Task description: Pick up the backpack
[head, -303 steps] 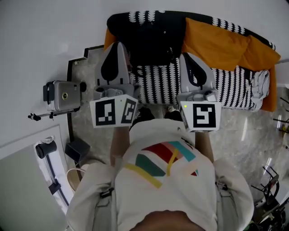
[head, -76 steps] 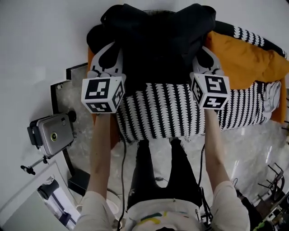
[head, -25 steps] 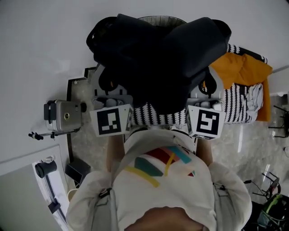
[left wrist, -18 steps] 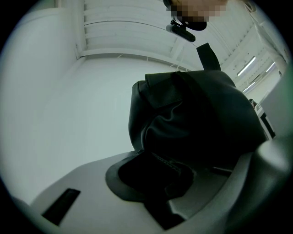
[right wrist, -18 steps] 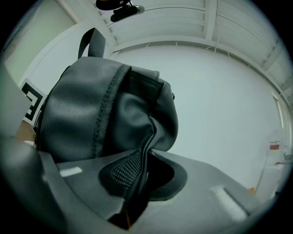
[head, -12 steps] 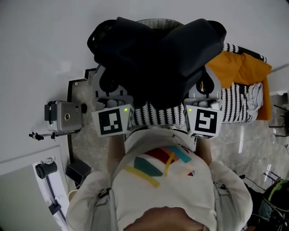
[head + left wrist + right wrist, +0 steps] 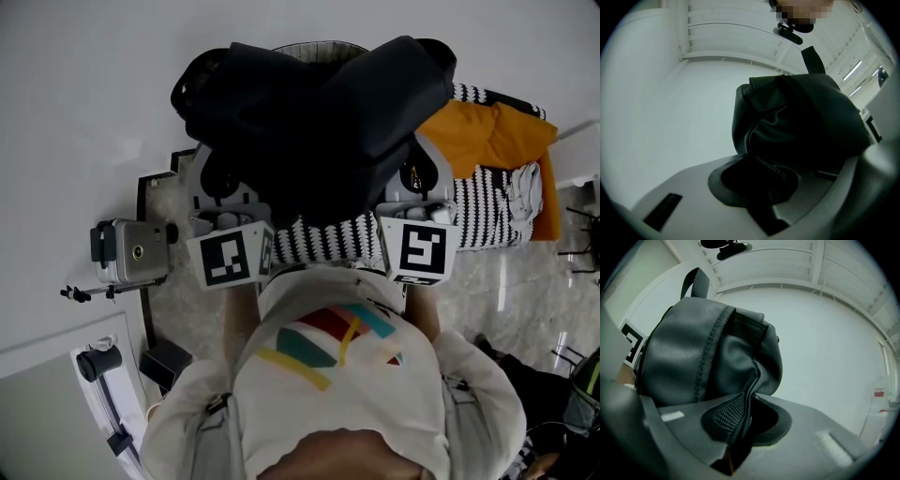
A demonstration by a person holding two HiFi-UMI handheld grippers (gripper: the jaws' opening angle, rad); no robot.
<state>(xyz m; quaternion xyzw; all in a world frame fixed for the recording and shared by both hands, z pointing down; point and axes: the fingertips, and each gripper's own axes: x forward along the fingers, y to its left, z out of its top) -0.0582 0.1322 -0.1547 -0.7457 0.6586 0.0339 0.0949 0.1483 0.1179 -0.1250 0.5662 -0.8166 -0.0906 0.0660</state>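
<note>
Lifted off the striped cover (image 7: 473,202) where it lay some seconds back, the backpack (image 7: 319,112) now hangs in the air ahead of the person's chest. It sits at twelve o'clock in the head view and hides much of the spot it came from. Over the last second it has hardly shifted, and both tools have kept their hold.

The left tool (image 7: 759,176) is clamped on the bag's left side. Its jaws are nearly together, with a stitched fold of black fabric pinched between them. The right tool (image 7: 738,420) grips the other side, a thin ridge of fabric squeezed against its textured pad. In the head view the two tools flank the bag at about eight and four o'clock of it. In the right gripper view the bag's carry loop (image 7: 693,282) stands up at eleven o'clock against the white wall (image 7: 825,343).

Beyond the bag, the striped cover shows at three o'clock. An orange cloth (image 7: 487,136) lies on it at two o'clock. A camera (image 7: 131,251) on a small stand sits at nine o'clock on the mottled floor (image 7: 525,281). The person's shirt (image 7: 337,375), pale with coloured stripes, fills six o'clock.
</note>
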